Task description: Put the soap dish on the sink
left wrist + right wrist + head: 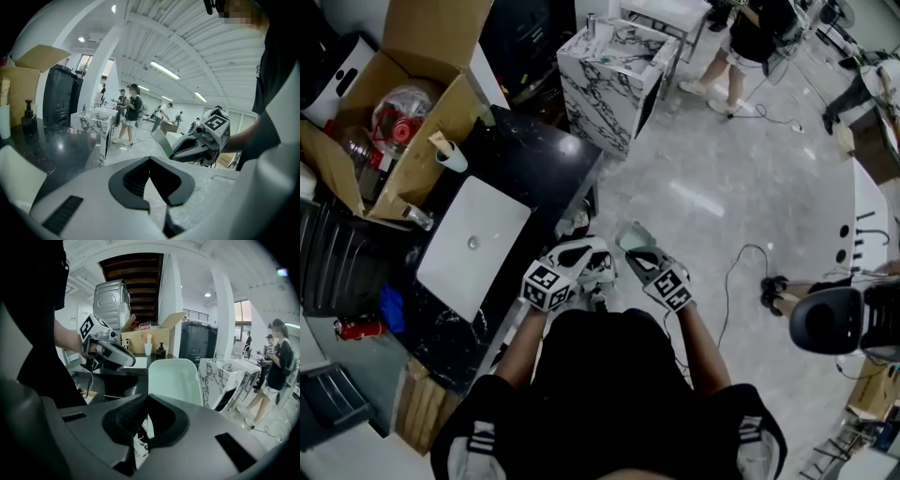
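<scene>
Tongs first, as the head view shows them: the left tongs [592, 265] and the right tongs [639, 255] are close together in front of the person's body, over the floor. The right tongs hold a pale green soap dish [633, 235] by its near edge. The white sink [473, 242] is set in the black desk [534, 150] to the person's left, well apart from the dish. Nothing lies in the basin. An open cardboard box [394, 122] and a cup [450, 156] stand on the desk behind the sink.

From the left gripper view, the left tongs [149, 158] are closed tip to tip, and I see nothing between them. The right tongs [199, 140] appear just beside them, with the soap dish [161, 142] standing out from the front.

From the right gripper view, the right tongs [146, 398] are closed on the lower rim of the soap dish [176, 379], which stands almost upright above the jaws with its hollow side toward the camera. The desk [117, 373] lies behind it.

My judgement of the progress: the pick-up is done and the grip looks firm. What is left is to carry the dish over to the desk, lower it flat on the sink and open the tongs. The dish is not yet above the desk, so most of the way remains.
</scene>
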`<state>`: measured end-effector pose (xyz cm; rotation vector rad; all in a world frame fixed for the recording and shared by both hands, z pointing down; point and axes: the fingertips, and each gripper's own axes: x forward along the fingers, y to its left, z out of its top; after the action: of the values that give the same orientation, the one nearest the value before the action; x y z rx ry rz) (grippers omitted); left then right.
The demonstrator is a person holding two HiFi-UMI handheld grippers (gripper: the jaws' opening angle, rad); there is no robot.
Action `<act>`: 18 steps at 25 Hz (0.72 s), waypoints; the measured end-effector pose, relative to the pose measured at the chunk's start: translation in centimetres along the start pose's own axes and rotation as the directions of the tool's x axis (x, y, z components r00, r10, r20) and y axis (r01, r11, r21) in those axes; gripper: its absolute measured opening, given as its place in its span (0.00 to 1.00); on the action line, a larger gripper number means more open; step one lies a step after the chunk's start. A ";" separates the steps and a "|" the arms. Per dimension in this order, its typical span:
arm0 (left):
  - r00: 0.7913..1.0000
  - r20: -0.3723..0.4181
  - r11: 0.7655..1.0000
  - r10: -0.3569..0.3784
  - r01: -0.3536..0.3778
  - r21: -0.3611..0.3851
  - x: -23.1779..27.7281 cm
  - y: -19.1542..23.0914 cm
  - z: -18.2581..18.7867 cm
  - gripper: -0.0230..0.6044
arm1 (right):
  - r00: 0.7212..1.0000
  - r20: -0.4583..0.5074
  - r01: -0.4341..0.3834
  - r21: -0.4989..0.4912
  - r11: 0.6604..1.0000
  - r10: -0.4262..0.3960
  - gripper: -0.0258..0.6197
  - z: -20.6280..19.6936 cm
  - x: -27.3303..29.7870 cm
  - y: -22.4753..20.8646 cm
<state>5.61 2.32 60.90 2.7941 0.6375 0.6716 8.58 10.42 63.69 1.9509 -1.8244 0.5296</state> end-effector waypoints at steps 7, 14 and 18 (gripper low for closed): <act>0.998 0.013 0.998 0.057 -0.057 -0.040 -1.7 2.1 -0.7 0.04 | 0.999 -0.004 -0.039 -0.022 0.999 0.039 0.04 0.9 2.0 0.0; 0.996 0.031 0.995 0.085 -0.083 -0.057 -2.8 3.5 -0.4 0.04 | 0.998 -0.011 -0.067 -0.042 0.997 0.067 0.04 2.2 3.6 -0.2; 0.994 0.040 0.993 0.103 -0.100 -0.060 -3.3 4.6 -0.1 0.04 | 0.997 -0.010 -0.079 -0.059 0.995 0.078 0.04 3.1 4.6 -0.2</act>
<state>4.53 -3.28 61.03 2.7938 0.4627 0.6365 9.05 4.84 63.55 1.8425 -1.8965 0.5006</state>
